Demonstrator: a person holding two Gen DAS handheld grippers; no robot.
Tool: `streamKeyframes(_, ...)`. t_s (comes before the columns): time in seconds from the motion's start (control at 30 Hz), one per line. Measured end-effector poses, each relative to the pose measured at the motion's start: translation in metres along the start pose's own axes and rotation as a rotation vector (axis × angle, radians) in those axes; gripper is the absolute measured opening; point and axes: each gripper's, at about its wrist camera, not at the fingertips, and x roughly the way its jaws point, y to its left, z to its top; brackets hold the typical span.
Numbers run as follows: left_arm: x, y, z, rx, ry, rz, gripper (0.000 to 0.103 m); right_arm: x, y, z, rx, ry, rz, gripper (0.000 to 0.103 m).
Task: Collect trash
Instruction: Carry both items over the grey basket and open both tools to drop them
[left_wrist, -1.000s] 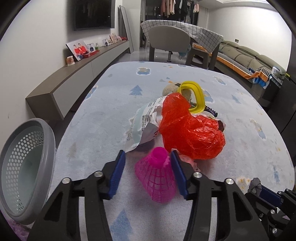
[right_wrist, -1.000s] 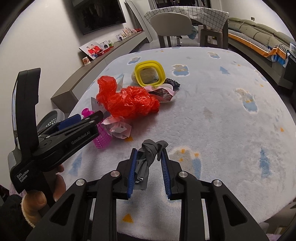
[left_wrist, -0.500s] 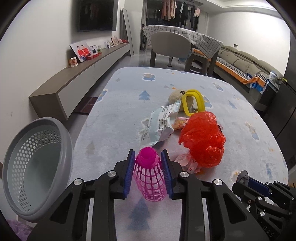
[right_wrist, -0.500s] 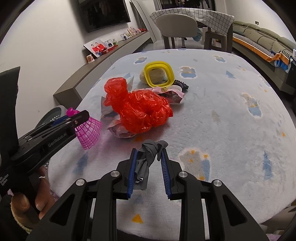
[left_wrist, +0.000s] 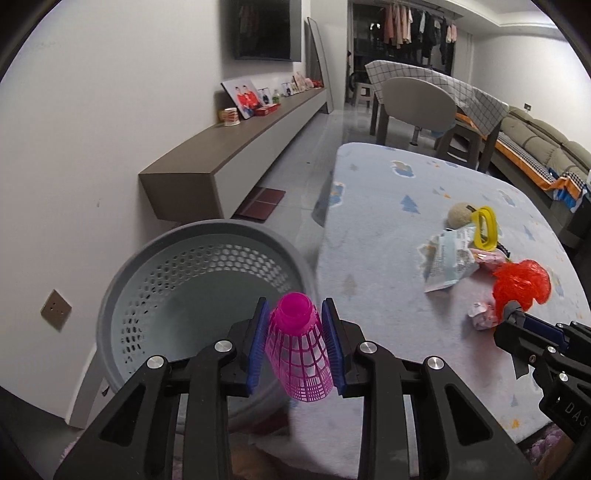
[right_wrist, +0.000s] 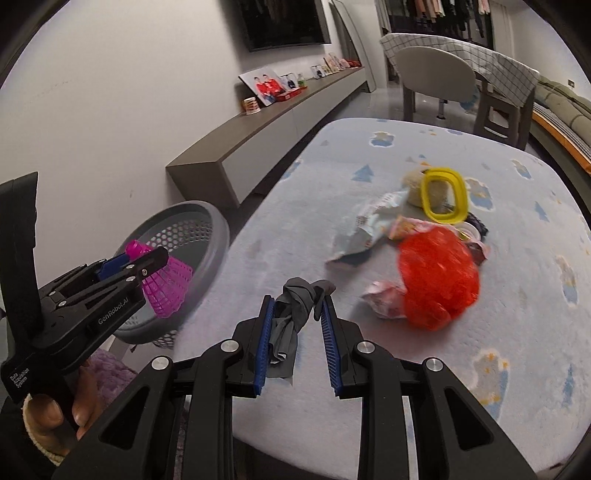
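Shuttlecock carried off the table — now held at the basket's rim.

Swung left since the earlier frames, the left gripper stays clamped on the pink shuttlecock, poised over the near edge of the grey basket; release looks like the next step. Right gripper hangs over the table, grey wrap between its jaws — whether pinched or loose, cannot tell. Basket's floor is partly hidden; red bag is motion-blurred.

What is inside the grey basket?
The basket looks bare inside: just its holey wall and smooth bottom. The left gripper and its pink shuttlecock cover the near part, so anything there is hidden.
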Motion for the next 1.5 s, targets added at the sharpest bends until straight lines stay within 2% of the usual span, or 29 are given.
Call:
streamKeyframes(0.13,0.000,0.036,0.003,-0.034,0.004,0.049,0.029,0.022,0.038,0.021,-0.069,0.021,0.063,0.025)
streamKeyframes(0.33,0.008,0.077,-0.003,-0.077,0.022,0.078,0.029,0.062,0.086,0.039,-0.158,0.064,0.139,0.025)
streamKeyframes(0.63,0.030,0.110,-0.012,-0.141,0.086,0.134,0.029,0.112,0.121,0.051,-0.222,0.125,0.230,0.025)
streamKeyframes(0.83,0.040,0.126,-0.018,-0.170,0.119,0.159,0.032,0.133,0.125,0.053,-0.215,0.155,0.251,0.025)
streamKeyframes(0.87,0.041,0.129,-0.019,-0.178,0.124,0.164,0.032,0.135,0.125,0.053,-0.213,0.156,0.256,0.026)
streamKeyframes(0.93,0.044,0.131,-0.019,-0.189,0.132,0.166,0.032,0.138,0.125,0.053,-0.214,0.153,0.258,0.036)
streamKeyframes(1.0,0.044,0.133,-0.020,-0.197,0.136,0.168,0.038,0.140,0.125,0.052,-0.219,0.149,0.255,0.041)
streamKeyframes(1.03,0.044,0.134,-0.020,-0.200,0.135,0.169,0.046,0.140,0.125,0.051,-0.220,0.147,0.252,0.048)
streamKeyframes(1.07,0.044,0.134,-0.020,-0.204,0.134,0.168,0.055,0.140,0.124,0.051,-0.218,0.141,0.247,0.050)
streamKeyframes(1.1,0.044,0.135,-0.020,-0.205,0.132,0.169,0.058,0.140,0.123,0.051,-0.215,0.138,0.244,0.050)
streamKeyframes(1.4,0.041,0.134,-0.020,-0.200,0.122,0.193,0.060,0.137,0.119,0.050,-0.201,0.125,0.227,0.050)
streamKeyframes(1.5,0.040,0.134,-0.020,-0.200,0.118,0.198,0.065,0.132,0.119,0.049,-0.202,0.119,0.223,0.050)
